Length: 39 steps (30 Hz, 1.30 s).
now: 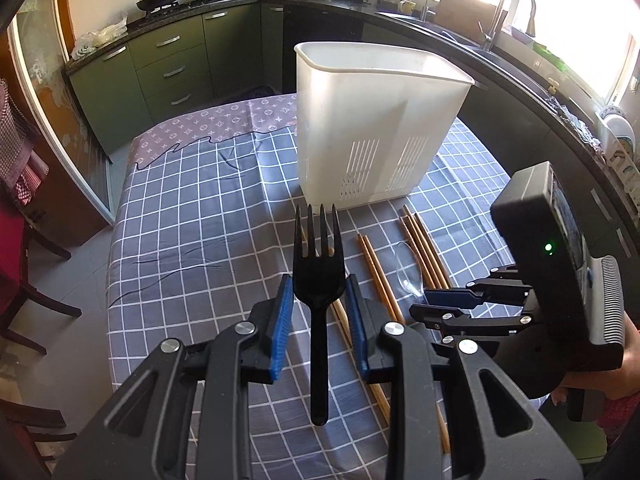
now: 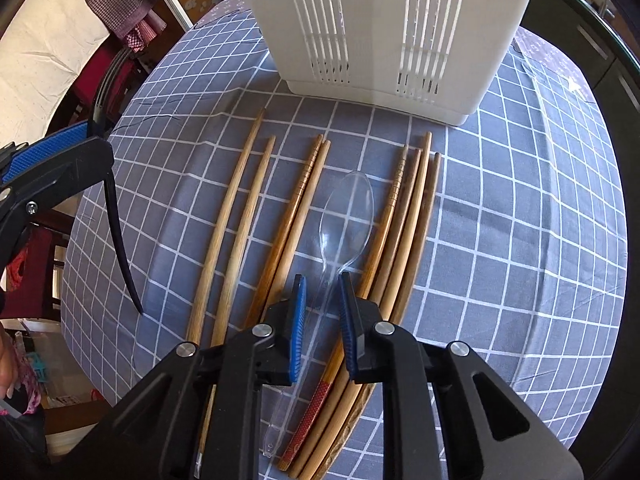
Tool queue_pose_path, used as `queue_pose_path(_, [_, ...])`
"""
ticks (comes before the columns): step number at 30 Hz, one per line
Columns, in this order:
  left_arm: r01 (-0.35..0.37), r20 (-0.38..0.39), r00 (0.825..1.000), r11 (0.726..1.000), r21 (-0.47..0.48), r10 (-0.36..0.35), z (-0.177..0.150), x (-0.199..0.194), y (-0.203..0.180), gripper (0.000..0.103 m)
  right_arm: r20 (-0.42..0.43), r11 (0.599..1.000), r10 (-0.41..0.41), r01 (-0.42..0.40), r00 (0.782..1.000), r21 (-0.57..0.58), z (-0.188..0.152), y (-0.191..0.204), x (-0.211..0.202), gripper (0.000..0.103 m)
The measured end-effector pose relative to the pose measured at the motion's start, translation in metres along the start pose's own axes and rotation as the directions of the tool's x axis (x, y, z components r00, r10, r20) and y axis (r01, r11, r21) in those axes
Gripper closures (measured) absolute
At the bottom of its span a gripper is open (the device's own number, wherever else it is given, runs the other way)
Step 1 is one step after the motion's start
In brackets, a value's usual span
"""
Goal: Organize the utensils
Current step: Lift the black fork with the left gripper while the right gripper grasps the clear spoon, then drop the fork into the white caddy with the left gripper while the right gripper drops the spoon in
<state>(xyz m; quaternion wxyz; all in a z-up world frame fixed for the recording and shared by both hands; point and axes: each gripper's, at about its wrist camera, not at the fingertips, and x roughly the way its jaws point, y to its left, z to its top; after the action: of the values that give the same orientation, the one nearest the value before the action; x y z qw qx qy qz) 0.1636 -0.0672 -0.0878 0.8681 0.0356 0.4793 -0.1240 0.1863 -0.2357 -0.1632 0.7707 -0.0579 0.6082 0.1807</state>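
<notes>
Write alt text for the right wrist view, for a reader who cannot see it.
The right gripper is closed on the handle of a clear plastic spoon lying among wooden chopsticks on a grey checked tablecloth. A white slotted utensil holder stands behind them, and the left gripper's black fork shows at the left edge.

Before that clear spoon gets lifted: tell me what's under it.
The clear spoon lies on the checked tablecloth, whose grid shows through its bowl. Its handle runs between the chopsticks; the right hand-held gripper covers part of it, so contact there stays unseen.
</notes>
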Motion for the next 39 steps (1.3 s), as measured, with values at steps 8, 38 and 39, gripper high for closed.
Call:
queue_pose_path(8, [-0.001,0.034,0.999,1.0,0.0,0.001,-0.002,-0.01,0.003,0.078,0.087,0.999,0.05,-0.05,0.995,0.004,-0.003,0.001,-0.01,0.094])
queue_pose_path(38, [0.074,0.338,0.938,0.997,0.013,-0.074,0.081,-0.113,-0.012,0.078,0.369,0.962,0.255,-0.271,0.894,-0.009,-0.047,-0.034,-0.127,0.094])
queue_pose_path(39, [0.075,0.371,0.926,0.997,0.012,-0.074,0.091,-0.117,-0.015,0.078,0.372,0.962,0.256,-0.272,0.892,-0.009,-0.048,-0.035,-0.125,0.094])
